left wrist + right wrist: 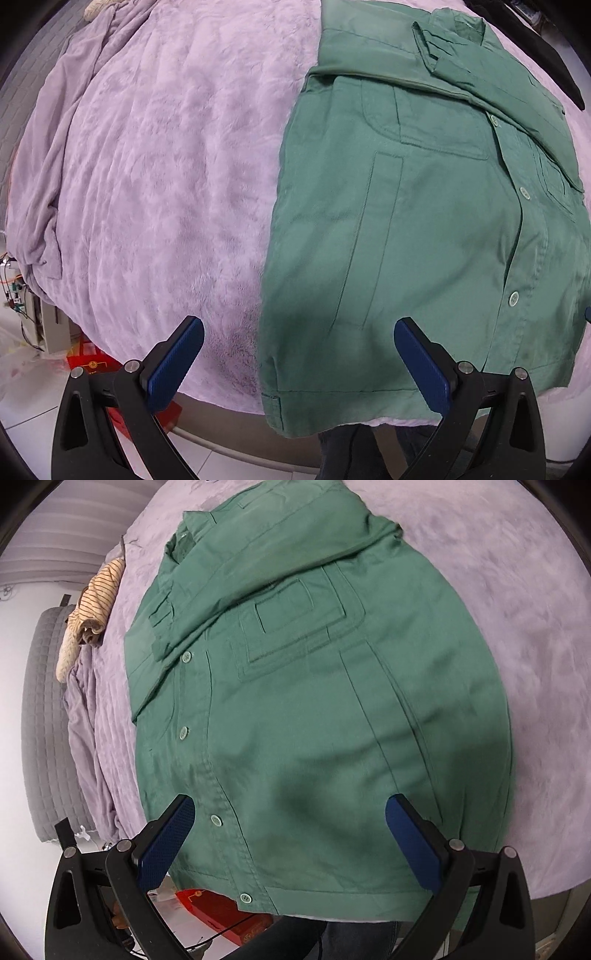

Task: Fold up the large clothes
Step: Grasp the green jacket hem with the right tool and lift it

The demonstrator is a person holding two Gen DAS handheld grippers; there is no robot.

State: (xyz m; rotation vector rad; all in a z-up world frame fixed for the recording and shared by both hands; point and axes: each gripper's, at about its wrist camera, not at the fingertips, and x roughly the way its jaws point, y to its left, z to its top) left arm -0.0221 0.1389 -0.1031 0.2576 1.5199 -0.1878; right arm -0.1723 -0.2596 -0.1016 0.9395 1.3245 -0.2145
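Over on the left, the left tongs (pixel 299 360) hang just above the near edge of the bed (pixel 155 192), spread wide with nothing between the blue pads (pixel 173 365). One finger sits over the fuzzy lilac blanket (pixel 110 280), the other over the hem corner of the green shirt (pixel 424 236). The shirt lies flat on the bed, buttoned, sleeves folded across the chest, its hem at the near edge. To the right, the right tongs (pixel 290 843) are likewise spread and empty, poised low over the shirt's hem (pixel 332 897), pointing up its length toward the collar. A striped garment (pixel 98 594) lies at the bed's far side.
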